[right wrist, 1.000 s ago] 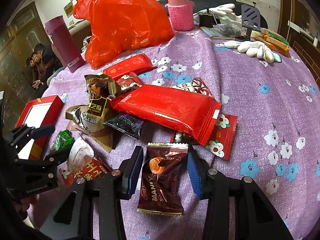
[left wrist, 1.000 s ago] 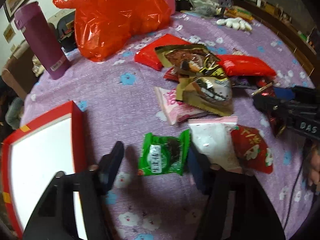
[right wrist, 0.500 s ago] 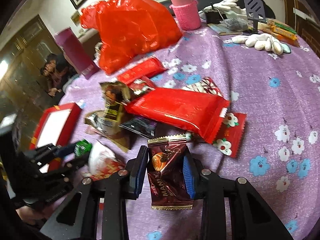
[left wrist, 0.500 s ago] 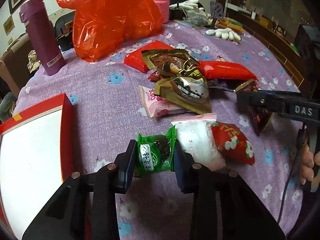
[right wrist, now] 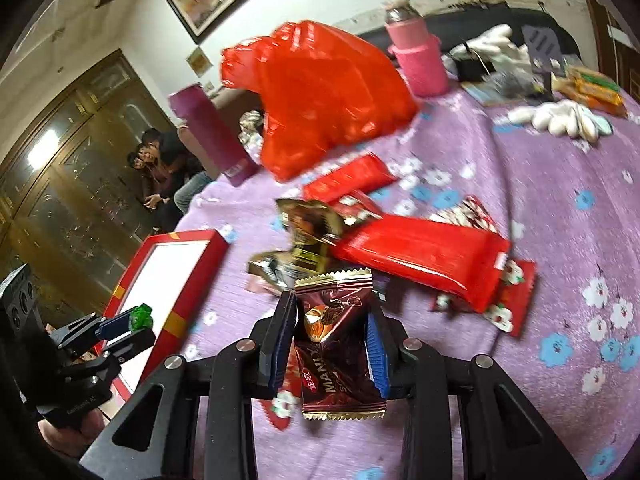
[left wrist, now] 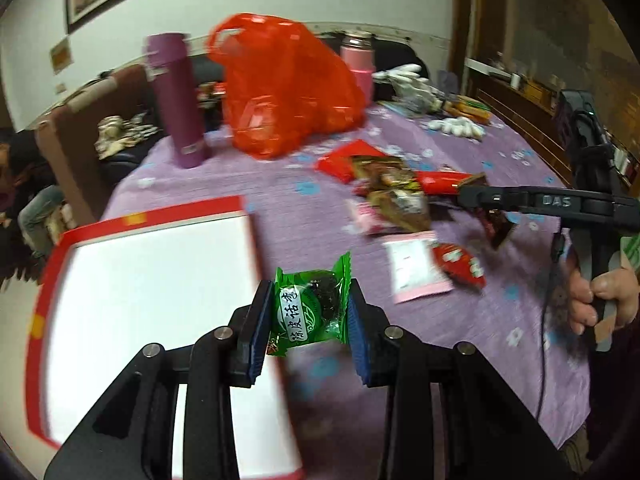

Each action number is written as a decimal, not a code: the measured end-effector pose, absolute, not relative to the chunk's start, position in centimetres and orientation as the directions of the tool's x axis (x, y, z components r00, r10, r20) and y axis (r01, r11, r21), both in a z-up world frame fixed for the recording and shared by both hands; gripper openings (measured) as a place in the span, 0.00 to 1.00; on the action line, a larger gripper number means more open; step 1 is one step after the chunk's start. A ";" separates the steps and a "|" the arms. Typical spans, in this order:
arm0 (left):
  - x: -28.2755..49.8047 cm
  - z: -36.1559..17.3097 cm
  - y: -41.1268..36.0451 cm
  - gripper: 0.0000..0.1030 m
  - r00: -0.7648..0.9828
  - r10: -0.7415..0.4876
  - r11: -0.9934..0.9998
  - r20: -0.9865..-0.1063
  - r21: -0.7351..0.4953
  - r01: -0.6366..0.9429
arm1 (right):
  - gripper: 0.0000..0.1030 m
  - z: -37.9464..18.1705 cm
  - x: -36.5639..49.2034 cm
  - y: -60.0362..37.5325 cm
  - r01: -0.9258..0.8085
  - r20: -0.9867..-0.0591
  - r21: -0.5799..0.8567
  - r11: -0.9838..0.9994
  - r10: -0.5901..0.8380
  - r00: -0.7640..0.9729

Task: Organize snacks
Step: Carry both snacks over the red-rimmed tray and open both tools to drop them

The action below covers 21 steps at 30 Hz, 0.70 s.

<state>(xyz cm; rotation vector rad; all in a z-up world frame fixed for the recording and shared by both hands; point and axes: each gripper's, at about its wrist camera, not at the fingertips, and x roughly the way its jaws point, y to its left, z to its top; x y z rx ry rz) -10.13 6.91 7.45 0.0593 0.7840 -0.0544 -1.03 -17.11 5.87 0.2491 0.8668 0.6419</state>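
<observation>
My left gripper [left wrist: 308, 320] is shut on a green snack packet [left wrist: 310, 306], lifted off the purple tablecloth at the right edge of the red box [left wrist: 160, 216] with its white inside. That same green packet [right wrist: 141, 316] shows small in the right wrist view, over the red box [right wrist: 188, 236]. My right gripper [right wrist: 330, 346] is shut on a dark brown chocolate packet [right wrist: 338, 344], raised above the cloth. In the left wrist view this right gripper [left wrist: 476, 196] reaches in from the right, the brown packet [left wrist: 496, 226] hanging from it.
A pile of snacks lies mid-table: a long red packet [right wrist: 424, 260], gold-brown packets [right wrist: 308, 232], a pink-edged white packet [left wrist: 414, 268] and a small red one [left wrist: 460, 266]. An orange plastic bag [left wrist: 288, 84], purple flask [left wrist: 176, 100] and pink bottle [right wrist: 418, 56] stand behind.
The left gripper closed on the green packet, lifted it and carried it left toward the red box. The right gripper closed on the brown packet and raised it off the cloth.
</observation>
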 end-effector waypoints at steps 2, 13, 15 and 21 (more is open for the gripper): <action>-10.9 7.5 8.3 0.32 0.717 0.012 0.998 -0.697 0.058 0.039 | 0.33 6.3 -1.7 -15.8 -0.446 -0.619 0.468 0.763 0.644 0.450; -13.1 5.6 15.8 0.32 0.702 0.201 0.979 -0.683 0.119 -0.164 | 0.32 7.9 -5.6 -0.6 -0.616 -0.588 0.501 0.608 0.761 0.274; -13.4 5.4 16.7 0.32 0.700 0.223 0.974 -0.679 0.129 -0.184 | 0.32 7.9 -6.0 1.4 -0.630 -0.582 0.508 0.588 0.773 0.253; -13.6 4.6 18.7 0.32 0.684 0.278 0.959 -0.674 0.155 -0.237 | 0.32 6.6 -7.0 5.7 -0.653 -0.582 0.509 0.561 0.783 0.219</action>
